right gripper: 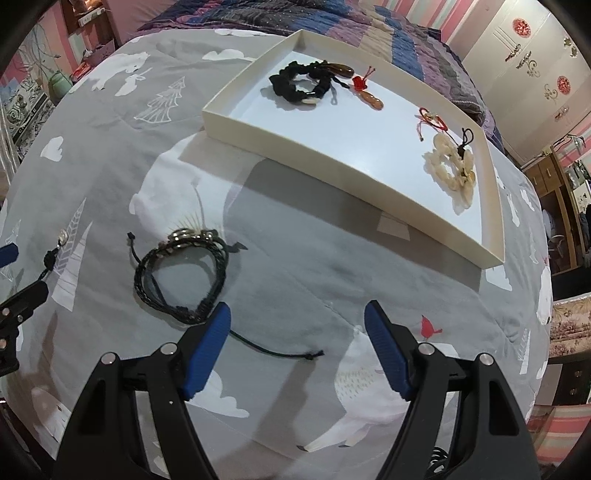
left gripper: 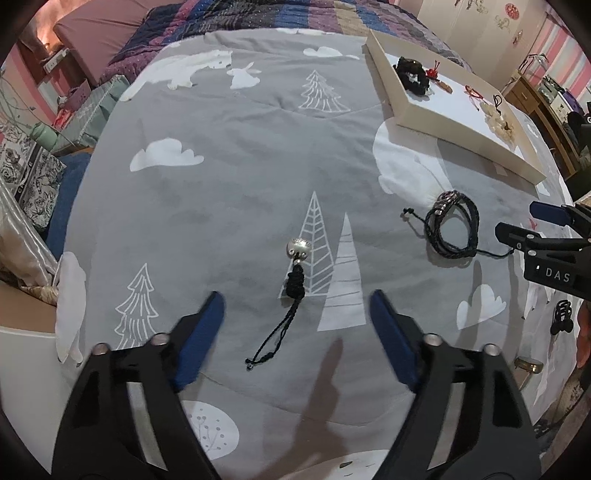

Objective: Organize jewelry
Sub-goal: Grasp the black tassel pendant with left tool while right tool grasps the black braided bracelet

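Note:
A black cord pendant with a silver bead (left gripper: 295, 284) lies on the grey bedspread, just ahead of my open, empty left gripper (left gripper: 297, 306). It also shows at the left edge of the right wrist view (right gripper: 55, 254). A black braided bracelet (left gripper: 452, 229) lies to its right; in the right wrist view the bracelet (right gripper: 181, 273) lies left of and just ahead of my open, empty right gripper (right gripper: 297, 317). The right gripper also shows in the left wrist view (left gripper: 517, 221). A white tray (right gripper: 229, 127) beyond holds a black scrunchie (right gripper: 295, 86), red charms (right gripper: 430, 118) and a cream bead bracelet (right gripper: 452, 166).
A patterned quilt (right gripper: 388, 33) lies at the head of the bed. A black hair claw (left gripper: 561, 315) and a small gold item (left gripper: 530, 365) lie at the right of the bedspread. Boxes and bags (left gripper: 33, 173) stand beside the bed on the left; wooden furniture (right gripper: 554, 206) on the right.

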The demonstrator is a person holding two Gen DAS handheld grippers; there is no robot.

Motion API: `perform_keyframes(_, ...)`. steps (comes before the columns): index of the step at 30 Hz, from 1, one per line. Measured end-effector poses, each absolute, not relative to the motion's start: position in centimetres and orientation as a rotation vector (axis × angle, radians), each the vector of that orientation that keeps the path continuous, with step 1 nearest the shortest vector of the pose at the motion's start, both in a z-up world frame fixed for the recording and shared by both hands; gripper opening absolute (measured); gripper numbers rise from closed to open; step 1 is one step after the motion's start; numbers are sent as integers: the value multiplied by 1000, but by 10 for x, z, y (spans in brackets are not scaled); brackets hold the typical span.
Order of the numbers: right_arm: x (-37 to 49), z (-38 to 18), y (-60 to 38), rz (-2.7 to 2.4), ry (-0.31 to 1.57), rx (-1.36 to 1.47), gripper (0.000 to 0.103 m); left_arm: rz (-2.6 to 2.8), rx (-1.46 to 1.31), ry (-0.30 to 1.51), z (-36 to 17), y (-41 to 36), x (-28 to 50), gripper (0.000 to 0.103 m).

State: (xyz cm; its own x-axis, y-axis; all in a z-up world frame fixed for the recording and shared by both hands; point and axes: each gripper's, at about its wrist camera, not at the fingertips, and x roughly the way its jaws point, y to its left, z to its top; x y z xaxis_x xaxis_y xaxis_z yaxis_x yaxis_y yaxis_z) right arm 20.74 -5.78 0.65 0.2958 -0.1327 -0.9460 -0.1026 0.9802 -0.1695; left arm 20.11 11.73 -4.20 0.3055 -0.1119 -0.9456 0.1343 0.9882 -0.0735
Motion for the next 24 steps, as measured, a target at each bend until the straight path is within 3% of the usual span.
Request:
perform_keyframes(16, 218, -3, -31, 29, 1291, -258, 73, -156, 106, 1268, -54, 119, 211, 66)
perform_keyframes(20, 223, -7, -32, 31, 1296, -233, 56, -162, 102, 1284, -59, 119, 213, 54)
perform_keyframes(24, 225, -12, -30, 46, 1311, -227, 52, -166, 121, 1291, -64, 115, 213, 51)
